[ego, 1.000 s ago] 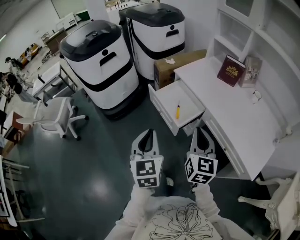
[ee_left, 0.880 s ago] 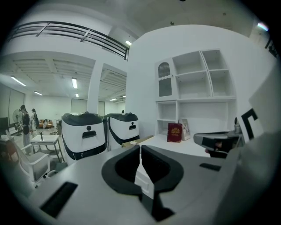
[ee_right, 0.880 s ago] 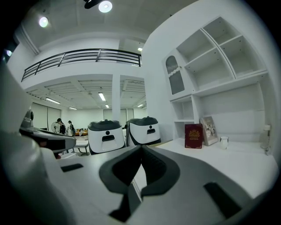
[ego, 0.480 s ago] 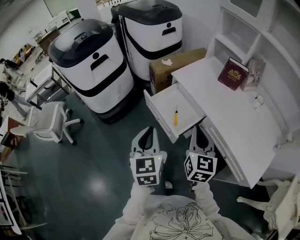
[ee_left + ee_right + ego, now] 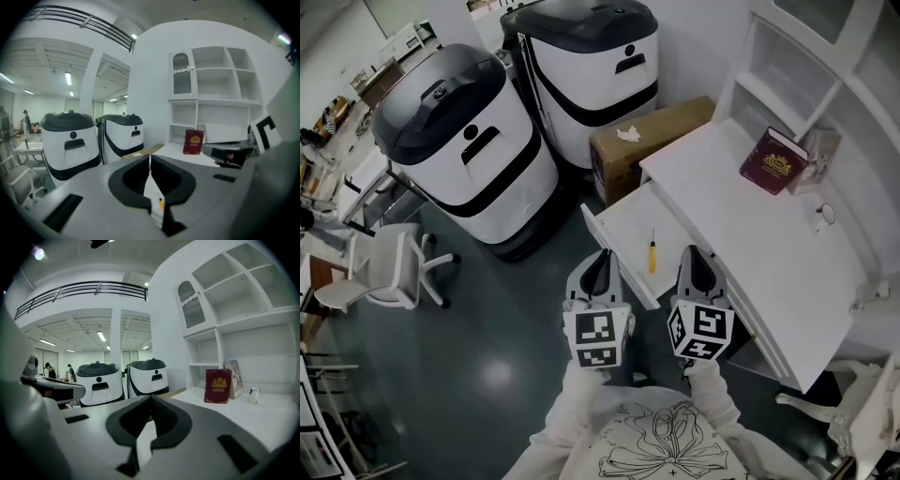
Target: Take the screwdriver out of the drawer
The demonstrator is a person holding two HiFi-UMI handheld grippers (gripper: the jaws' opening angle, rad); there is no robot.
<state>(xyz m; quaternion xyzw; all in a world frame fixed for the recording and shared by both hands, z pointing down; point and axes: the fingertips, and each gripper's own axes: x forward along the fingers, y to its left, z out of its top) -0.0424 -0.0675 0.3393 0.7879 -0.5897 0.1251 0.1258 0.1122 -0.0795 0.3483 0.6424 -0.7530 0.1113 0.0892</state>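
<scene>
A small yellow-handled screwdriver (image 5: 652, 251) lies in the open white drawer (image 5: 623, 225) of the white desk (image 5: 750, 234). Both grippers hover just short of the drawer's front edge. My left gripper (image 5: 600, 255) is shut and empty, to the left of the screwdriver. Equally shut and empty, my right gripper (image 5: 691, 253) is at the drawer's right corner, to the right of the screwdriver. In the left gripper view, the left gripper (image 5: 150, 159) points at the drawer, and a bit of the yellow screwdriver (image 5: 161, 204) shows below its tips. The right gripper (image 5: 150, 398) faces the desk edge.
Two big white-and-black machines (image 5: 455, 141) (image 5: 581, 66) stand left of the desk, with a cardboard box (image 5: 642, 141) between them and it. On the desktop are a dark red book (image 5: 778, 161) and a small cup (image 5: 822, 217). A white office chair (image 5: 380, 267) is at left.
Both grippers have moved forward, closer to the open drawer, and now stand on either side of the screwdriver. Their jaws have stayed shut.
</scene>
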